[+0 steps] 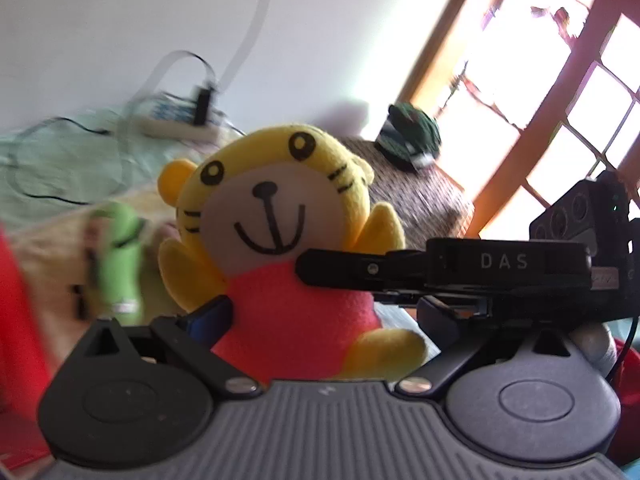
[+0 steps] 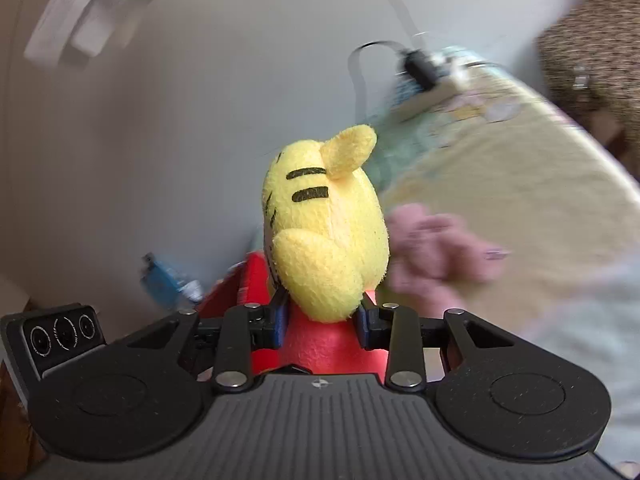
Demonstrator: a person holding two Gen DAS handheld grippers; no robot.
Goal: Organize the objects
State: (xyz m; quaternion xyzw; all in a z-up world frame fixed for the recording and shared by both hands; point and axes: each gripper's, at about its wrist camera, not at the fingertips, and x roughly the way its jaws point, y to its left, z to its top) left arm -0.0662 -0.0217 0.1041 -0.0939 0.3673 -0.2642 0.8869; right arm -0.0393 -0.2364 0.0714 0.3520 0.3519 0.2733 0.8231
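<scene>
- Two claws, one toy: both close in on the tiger, a yellow plush with a red body.
- My right claw is pinched narrow on the tiger's red waist, blue pads pressing both flanks. From that wrist I see its back: yellow head at 12 o'clock, one ear up at 1.
- My left claw faces the tiger's front. Its jaws stand wide either side of the red belly; one blue pad sits at the toy's flank at 9 o'clock, the other is hidden behind the right claw's arm, so I can't tell whether it grips. I judge it is not carrying the load.
- The tiger is aloft, upright, clear of the bed; nothing shows beneath it in either view.
- Left view: green toy lying at 9 o'clock, power strip with cords at 11, a dark-green object on a patterned top at 1, window at 2.
- Right view: pink cloth on the bed at 3, blue thing at 8, too blurred to name.
- Progress, my judgement: early to middle. One toy picked and in carry or handover; no destination visible. Green toy and pink cloth appear unsorted.
</scene>
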